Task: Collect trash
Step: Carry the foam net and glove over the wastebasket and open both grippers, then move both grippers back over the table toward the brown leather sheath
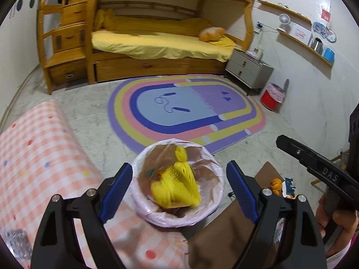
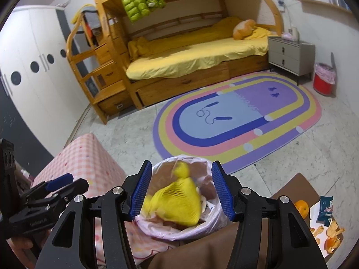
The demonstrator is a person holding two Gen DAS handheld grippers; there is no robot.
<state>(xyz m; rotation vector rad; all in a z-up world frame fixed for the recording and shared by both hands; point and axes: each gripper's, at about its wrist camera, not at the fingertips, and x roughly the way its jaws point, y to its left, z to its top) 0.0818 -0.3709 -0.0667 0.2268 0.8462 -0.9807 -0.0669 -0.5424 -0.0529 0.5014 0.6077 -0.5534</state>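
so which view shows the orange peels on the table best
The right wrist view: the orange peels lie spread on white paper at its lower right edge, with a whole piece and several scraps visible. The left wrist view shows only one orange piece beside a blue wrapper, the rest hidden behind the left tool's finger.

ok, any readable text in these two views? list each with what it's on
"DAS": right gripper, along its side.
Rug: a printed word, upside down, too distorted to read.
Left gripper: small print on its body, too blurred.
Red sign on the wall: too small.
Snack packet: illegible.
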